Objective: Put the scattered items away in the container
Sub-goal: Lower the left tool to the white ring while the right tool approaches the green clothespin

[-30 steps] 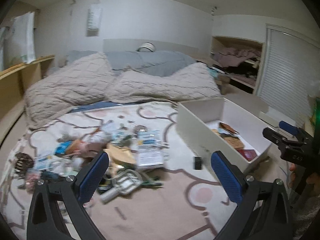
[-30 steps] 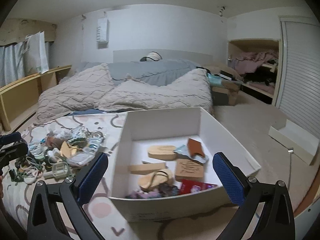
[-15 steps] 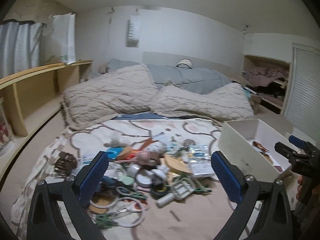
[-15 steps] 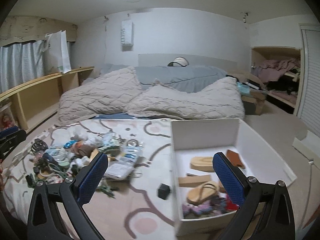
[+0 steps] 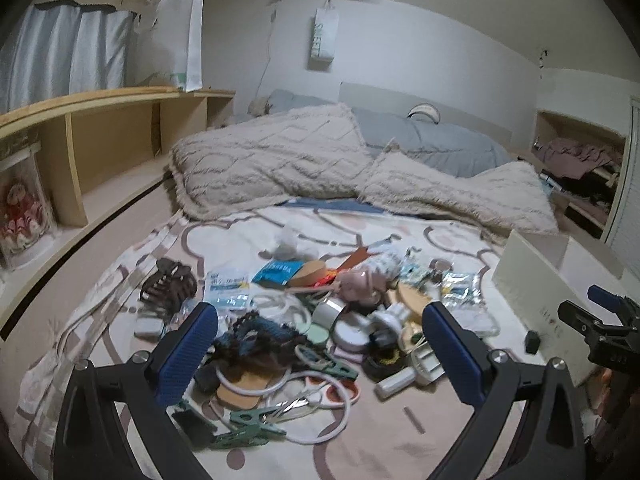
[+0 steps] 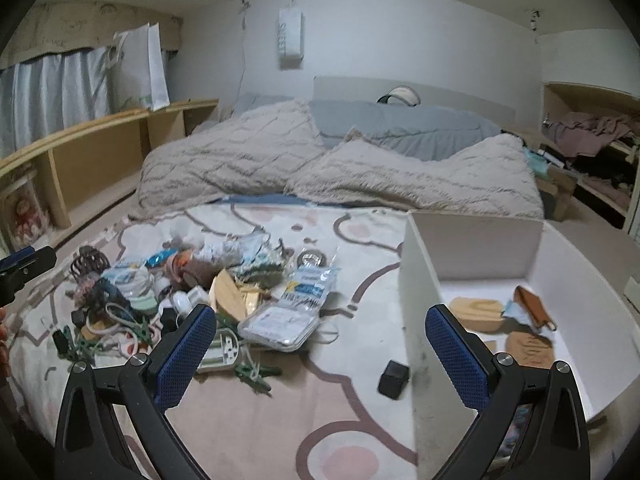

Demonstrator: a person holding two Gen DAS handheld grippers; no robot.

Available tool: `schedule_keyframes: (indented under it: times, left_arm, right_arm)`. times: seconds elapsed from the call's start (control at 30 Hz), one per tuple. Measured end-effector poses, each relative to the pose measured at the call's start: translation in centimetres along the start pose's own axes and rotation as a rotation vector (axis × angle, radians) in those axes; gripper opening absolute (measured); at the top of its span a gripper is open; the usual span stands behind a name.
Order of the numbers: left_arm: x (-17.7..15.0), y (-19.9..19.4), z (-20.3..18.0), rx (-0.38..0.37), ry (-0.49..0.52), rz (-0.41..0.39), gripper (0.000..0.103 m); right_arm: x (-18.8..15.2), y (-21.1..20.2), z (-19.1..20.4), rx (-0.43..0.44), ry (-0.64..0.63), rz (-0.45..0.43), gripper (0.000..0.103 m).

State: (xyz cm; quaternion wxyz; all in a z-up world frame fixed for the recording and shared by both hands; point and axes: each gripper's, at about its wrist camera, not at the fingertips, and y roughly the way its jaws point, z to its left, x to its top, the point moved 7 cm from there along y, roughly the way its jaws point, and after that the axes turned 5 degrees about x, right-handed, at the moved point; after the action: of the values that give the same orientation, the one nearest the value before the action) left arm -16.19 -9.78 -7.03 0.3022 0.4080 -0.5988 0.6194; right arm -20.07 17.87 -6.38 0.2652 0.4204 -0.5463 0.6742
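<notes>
A heap of small items [image 5: 320,320] lies on the patterned blanket [image 5: 360,448]: hair clips, rings, green clothespins, packets, jars. My left gripper [image 5: 320,356] hangs open above the heap, nothing between its blue pads. The white box [image 6: 500,248] stands to the right of the heap [image 6: 192,296], with wooden pieces and a brown case inside. My right gripper [image 6: 320,356] is open over the blanket [image 6: 260,420], between the heap and the box wall. A small black cube [image 6: 394,374] rests by that wall. The right gripper's tips [image 5: 592,320] show at the left wrist view's right edge.
Two fluffy beige pillows [image 5: 280,164] and a grey duvet [image 6: 400,128] lie behind the heap. A wooden shelf unit [image 5: 100,140] runs along the left wall. An open closet with clothes [image 6: 592,136] is at the right. A dark claw clip [image 5: 168,284] lies left of the heap.
Both grippers have swung left: the heap now fills the left wrist view's middle, and the box has slid toward the right of both views. Both stay open and empty.
</notes>
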Motion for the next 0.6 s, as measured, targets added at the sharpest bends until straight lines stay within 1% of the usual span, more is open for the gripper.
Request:
schedule_keyframes:
  times: [0.13,0.2,0.33,0.47,0.6]
  left_arm:
    - [-1.8,1.3,0.4,0.02,0.005,0.047,0.103]
    - [-2.8,2.1,0.6,0.044,0.016,0.079,0.103]
    - [-4.5,3.6,1.2,0.135,0.071,0.133,0.103]
    - [-6.5,5.4,1.5,0.172,0.125,0.215,0.103]
    - [-7.8,6.6,1.6,0.226,0.204,0.254,0.103]
  right_arm:
    - [-1.5,1.9,0.5,0.009,-0.015,0.058,0.103]
    - [-2.2,2.7,0.7,0.014,-0.019,0.086,0.103]
    - [-3.7,4.3,0.9,0.025,-0.028,0.138,0.103]
    - [-5.1,5.7,0.9,0.035,-0.03,0.187,0.103]
    - [-7.1,7.1,1.0,0.036,-0.041,0.261,0.103]
